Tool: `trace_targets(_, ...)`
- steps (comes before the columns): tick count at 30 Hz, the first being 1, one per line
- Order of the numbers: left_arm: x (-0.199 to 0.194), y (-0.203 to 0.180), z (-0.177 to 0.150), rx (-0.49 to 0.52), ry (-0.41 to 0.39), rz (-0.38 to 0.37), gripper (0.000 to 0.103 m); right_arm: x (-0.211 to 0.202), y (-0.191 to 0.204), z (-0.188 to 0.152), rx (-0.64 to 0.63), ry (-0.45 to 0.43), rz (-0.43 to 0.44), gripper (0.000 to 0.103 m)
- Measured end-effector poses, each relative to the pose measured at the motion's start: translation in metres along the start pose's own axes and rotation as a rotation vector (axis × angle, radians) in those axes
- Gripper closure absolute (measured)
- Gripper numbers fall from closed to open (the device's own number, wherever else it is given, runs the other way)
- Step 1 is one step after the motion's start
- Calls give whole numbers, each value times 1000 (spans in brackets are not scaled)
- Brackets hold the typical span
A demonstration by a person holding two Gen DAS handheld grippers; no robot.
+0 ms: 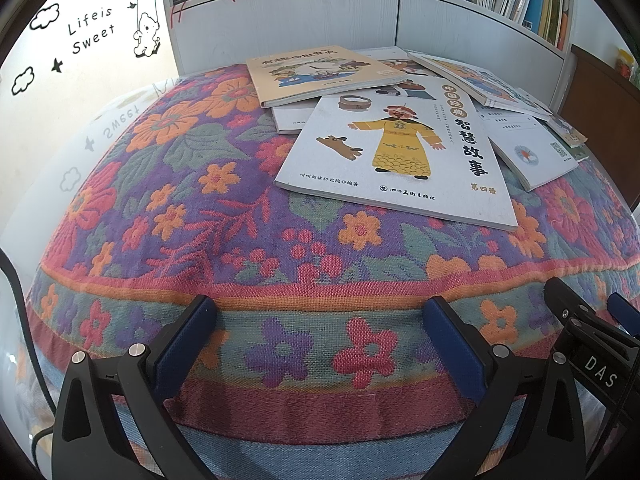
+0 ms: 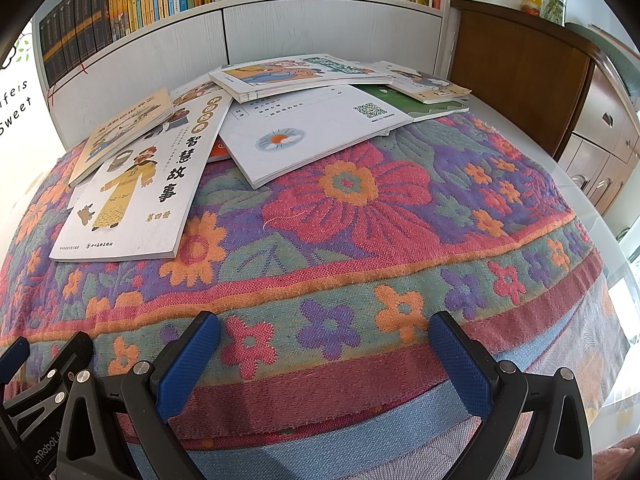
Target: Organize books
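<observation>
**Both tongs waiting open before a scatter of books**

At the bottom of the left wrist view, the left tongs [image 1: 320, 336] are hanging spread wide with nothing between the blue pads, just above the near border of a flowered cloth [image 1: 168, 208] that is covering the worktop. The right tongs [image 2: 324, 356] are sitting the same way at the bottom of the right wrist view, fully parted and holding nothing, over the cloth's striped edge.

Past the bare middle of the cloth, the books are lying flat in a loose, overlapping heap in the upper half of both frames. Nearest is a white storybook [image 1: 400, 152] showing a figure in a yellow robe. A tan book [image 1: 320, 74] is resting behind it at upper centre, overlapping another book beneath. To the right, a white book with a QR code [image 2: 320, 132] is lying partly under a thicker illustrated one [image 2: 296, 76], with a green-covered book [image 2: 420, 106] just beside it.

Farthest back, a white bookshelf [image 2: 320, 28] is standing against the worktop, its row packed with upright books.
</observation>
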State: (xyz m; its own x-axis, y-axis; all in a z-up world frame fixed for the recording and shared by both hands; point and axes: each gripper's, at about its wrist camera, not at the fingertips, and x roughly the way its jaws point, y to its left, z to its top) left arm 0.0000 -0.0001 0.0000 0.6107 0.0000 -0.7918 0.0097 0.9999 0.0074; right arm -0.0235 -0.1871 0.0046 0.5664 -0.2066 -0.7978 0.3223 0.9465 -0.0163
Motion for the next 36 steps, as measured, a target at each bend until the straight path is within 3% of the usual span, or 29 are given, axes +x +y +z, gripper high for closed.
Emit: trace_targets(36,0,0,0,0,0,0,0,0,1,0,2,0,-6,0)
